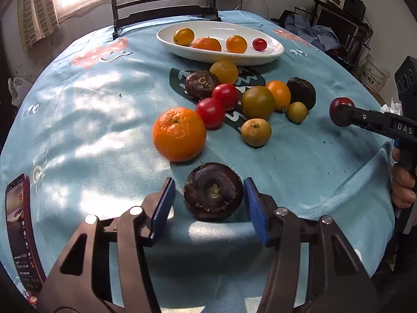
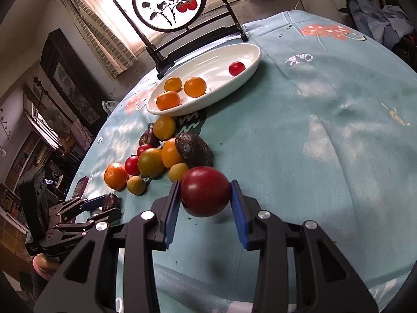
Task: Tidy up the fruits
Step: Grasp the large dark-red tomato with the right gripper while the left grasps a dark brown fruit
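A dark brown wrinkled fruit point(image 1: 213, 191) lies on the blue cloth near the table's front edge, between the blue pads of my left gripper point(image 1: 209, 182). The right pad is at its skin and a strip of cloth shows at the left pad, so the jaws stand open. My right gripper point(image 2: 206, 184) is shut on a dark red tomato point(image 2: 206, 194), held just above the cloth. From the left wrist view the right gripper point(image 1: 341, 112) comes in at the right. The white oval dish point(image 1: 271, 52) at the back holds three orange fruits and one small red tomato point(image 1: 259, 44).
A loose pile lies mid-table: a large orange point(image 1: 179, 133), two red tomatoes point(image 1: 210, 112), several yellow-green and orange fruits, and two more dark ones. A phone point(image 1: 20, 229) rests at the left edge. A black-framed painted screen point(image 2: 169, 2) stands behind the dish.
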`<state>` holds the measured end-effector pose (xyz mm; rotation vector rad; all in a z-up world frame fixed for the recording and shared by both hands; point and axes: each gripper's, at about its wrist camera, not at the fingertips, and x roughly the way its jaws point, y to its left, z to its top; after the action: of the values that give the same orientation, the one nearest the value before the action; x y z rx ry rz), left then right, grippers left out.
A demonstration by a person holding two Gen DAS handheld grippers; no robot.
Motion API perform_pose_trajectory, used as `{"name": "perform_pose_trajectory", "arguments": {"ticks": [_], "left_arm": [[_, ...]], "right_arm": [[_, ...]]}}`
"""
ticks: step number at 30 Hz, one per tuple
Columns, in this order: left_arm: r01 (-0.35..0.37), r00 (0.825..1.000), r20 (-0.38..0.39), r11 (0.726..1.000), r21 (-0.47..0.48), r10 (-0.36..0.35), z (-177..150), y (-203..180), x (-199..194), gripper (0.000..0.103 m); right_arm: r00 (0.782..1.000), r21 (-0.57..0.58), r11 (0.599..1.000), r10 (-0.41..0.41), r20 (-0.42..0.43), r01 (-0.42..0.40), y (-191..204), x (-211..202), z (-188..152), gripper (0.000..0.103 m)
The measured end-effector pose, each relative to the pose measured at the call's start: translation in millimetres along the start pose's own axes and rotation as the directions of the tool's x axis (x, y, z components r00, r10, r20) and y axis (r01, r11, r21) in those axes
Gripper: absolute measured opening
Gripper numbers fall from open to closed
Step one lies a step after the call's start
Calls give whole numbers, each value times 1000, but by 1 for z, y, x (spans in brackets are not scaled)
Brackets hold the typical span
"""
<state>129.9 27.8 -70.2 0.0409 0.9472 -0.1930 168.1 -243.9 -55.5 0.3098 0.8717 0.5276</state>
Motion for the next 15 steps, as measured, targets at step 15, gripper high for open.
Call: {"name": "perform_pose_trajectory", "arguments": {"ticks": [15], "left_arm": [[100,992,86,994,-41,-96,0,-4,-30,43]], "right_arm": [[1000,-4,1000,24,14,-24,0,-2,-3,38]]}}
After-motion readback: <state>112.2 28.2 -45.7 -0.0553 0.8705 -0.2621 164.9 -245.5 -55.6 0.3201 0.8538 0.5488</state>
